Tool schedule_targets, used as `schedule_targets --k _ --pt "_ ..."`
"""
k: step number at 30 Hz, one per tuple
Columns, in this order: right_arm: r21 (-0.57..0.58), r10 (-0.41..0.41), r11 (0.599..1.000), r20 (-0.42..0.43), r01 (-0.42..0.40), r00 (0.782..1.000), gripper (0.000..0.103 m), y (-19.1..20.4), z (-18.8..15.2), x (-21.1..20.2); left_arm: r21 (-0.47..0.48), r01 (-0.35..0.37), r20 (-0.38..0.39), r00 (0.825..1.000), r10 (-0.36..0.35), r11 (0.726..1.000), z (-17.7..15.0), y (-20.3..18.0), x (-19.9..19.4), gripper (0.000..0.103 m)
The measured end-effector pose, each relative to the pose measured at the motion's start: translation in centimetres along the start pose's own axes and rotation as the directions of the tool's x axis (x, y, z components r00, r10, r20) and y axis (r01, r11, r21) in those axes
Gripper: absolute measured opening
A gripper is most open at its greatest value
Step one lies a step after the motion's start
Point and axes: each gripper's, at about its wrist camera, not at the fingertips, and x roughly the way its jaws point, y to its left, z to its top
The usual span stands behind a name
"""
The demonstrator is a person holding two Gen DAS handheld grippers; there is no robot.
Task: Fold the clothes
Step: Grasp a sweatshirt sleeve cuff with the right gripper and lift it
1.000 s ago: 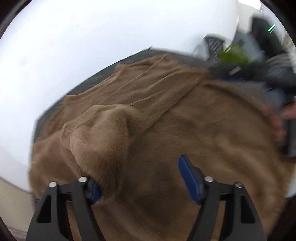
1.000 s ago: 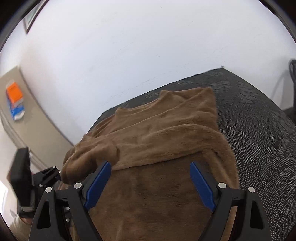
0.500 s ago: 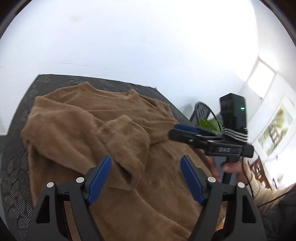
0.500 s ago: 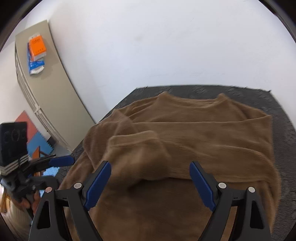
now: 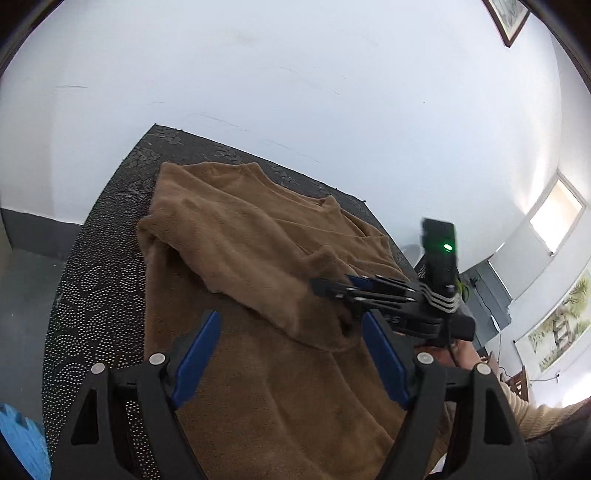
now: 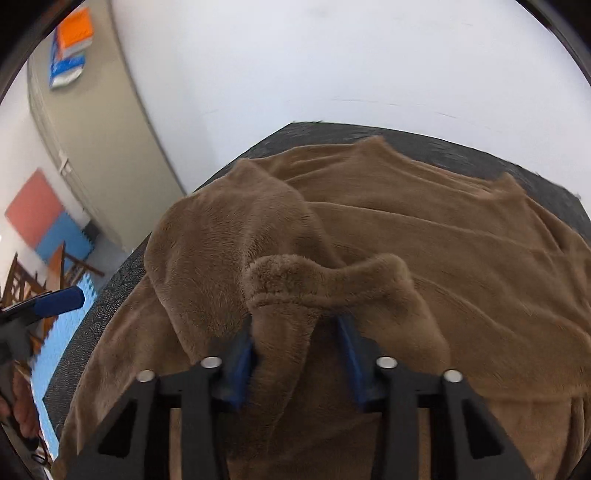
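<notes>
Right tongs (image 6: pixel 299 343) are closing on the soft, floppy sweater's (image 6: pixel 406 236) cuff (image 6: pixel 325 273) at lower centre; left tongs (image 5: pixel 291 358) are hanging wide, empty.

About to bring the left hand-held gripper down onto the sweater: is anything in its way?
Nothing visible lies between the left hand-held gripper and the brown sweater. The right hand-held gripper, closing on the sleeve cuff, sits just beyond its right finger.

Garment (image 5: pixel 258 266): plain brown fleece, no pattern. Table cover (image 5: pixel 96 280): black, pale dotted floral print. Gripper pads (image 5: pixel 195 354): blue on black frames. Floor mats (image 6: pixel 55 229): red and blue. Shelf item (image 6: pixel 75 27): orange, possibly a box.
</notes>
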Motion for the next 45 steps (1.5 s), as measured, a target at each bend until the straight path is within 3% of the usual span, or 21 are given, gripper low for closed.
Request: schedule_targets --k 6,11,13,14,18,20,25,26,28,29,35,39,42,44,45 --pt "0.147 -0.057 0.988 0.088 0.044 0.994 0.037 -4.2 -5.1 -6.5 -0.035 0.014 -0.013 1.0 -0.014 0.999 0.5 0.3 1.1 0.083" --pt "0.197 -0.166 0.968 0.044 0.155 0.985 0.037 -6.8 -9.8 -9.2 -0.026 -0.003 -0.031 1.0 0.002 1.0 1.6 -0.6 2.8 0.083" --pt "0.212 -0.125 0.971 0.067 0.109 0.99 0.051 -7.3 -9.7 -9.6 -0.025 -0.014 -0.031 0.999 0.013 1.0 2.1 -0.9 3.3 0.083" --pt "0.228 -0.1 0.971 0.092 0.077 0.991 0.053 -7.4 -9.3 -9.8 -0.031 -0.02 -0.029 0.999 0.019 0.999 2.3 -1.0 3.4 0.083" --pt "0.179 -0.022 0.984 0.173 -0.01 0.985 0.053 -5.5 -6.1 -8.9 -0.034 -0.032 -0.035 0.999 0.031 0.999 2.5 -1.1 3.6 0.083" --pt "0.128 0.025 0.991 0.191 -0.05 0.981 0.053 -4.2 -4.3 -7.9 -0.02 -0.074 -0.041 0.996 0.073 0.997 2.4 -1.1 3.8 0.083" --pt "0.036 0.063 0.997 0.127 -0.068 0.99 0.053 -1.4 -1.2 -3.3 -0.024 -0.117 -0.069 0.991 0.115 0.993 1.8 -0.4 4.3 0.085" --pt "0.036 0.058 0.997 0.105 -0.062 0.993 0.051 -1.2 -1.0 -2.5 -0.026 -0.121 -0.076 0.99 0.119 0.992 1.7 -0.3 4.4 0.086" --pt "0.051 0.04 0.998 0.082 -0.045 0.996 0.024 -1.6 -0.9 -1.3 -0.028 -0.127 -0.088 0.988 0.124 0.992 1.5 0.0 4.7 0.086" --pt "0.074 0.045 0.996 0.087 -0.051 0.995 0.024 -2.0 -1.2 -1.5 -0.028 -0.129 -0.093 0.988 0.126 0.991 1.5 0.1 4.7 0.086" --pt "0.159 -0.057 0.987 0.177 0.029 0.983 0.02 -4.3 -5.1 -6.8 -0.032 -0.139 -0.095 0.986 0.136 0.99 1.9 0.7 5.3 0.087" --pt "0.22 -0.089 0.974 0.122 0.061 0.989 0.02 -6.1 -9.1 -8.5 -0.011 -0.137 -0.098 0.986 0.136 0.99 2.6 0.1 6.4 0.087" --pt "0.268 -0.04 0.963 0.072 0.019 0.997 0.021 -7.6 -11.7 -8.7 0.032 -0.156 -0.095 0.983 0.159 0.987 3.0 -0.7 7.2 0.087" --pt "0.301 -0.007 0.953 0.068 -0.014 0.998 0.026 -8.5 -12.5 -9.1 0.048 -0.163 -0.096 0.981 0.167 0.986 3.2 -1.1 7.4 0.087" --pt "0.313 -0.009 0.95 0.077 -0.015 0.997 0.041 -8.9 -12.7 -9.4 0.049 -0.161 -0.099 0.981 0.165 0.986 3.3 -1.2 7.4 0.087"
